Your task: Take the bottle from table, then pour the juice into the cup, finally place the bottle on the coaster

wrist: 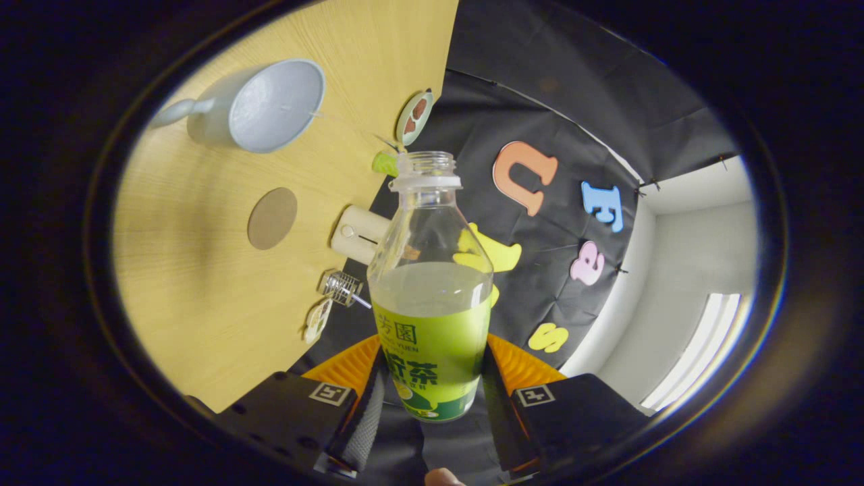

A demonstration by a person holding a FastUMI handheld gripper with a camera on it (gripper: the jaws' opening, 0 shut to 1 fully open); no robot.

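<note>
I'm working over a pale wooden table [202, 283] backed by the booth's black cloth, and the whole scene sits rolled sideways in my view, so the gripper [432, 398] is turned well off level. Nearest me, its two fingers press on either side of the bottle [432, 297], clamped around the labelled lower body. The bottle's long axis runs straight ahead from the fingers, open uncapped neck farthest from me, greenish juice filling roughly the lower half. Beyond the neck and off toward the table side lies the round brown coaster [272, 218], then farther on the light blue cup [270, 104], its mouth facing me. I judge the pour needs the neck carried over that cup.
</note>
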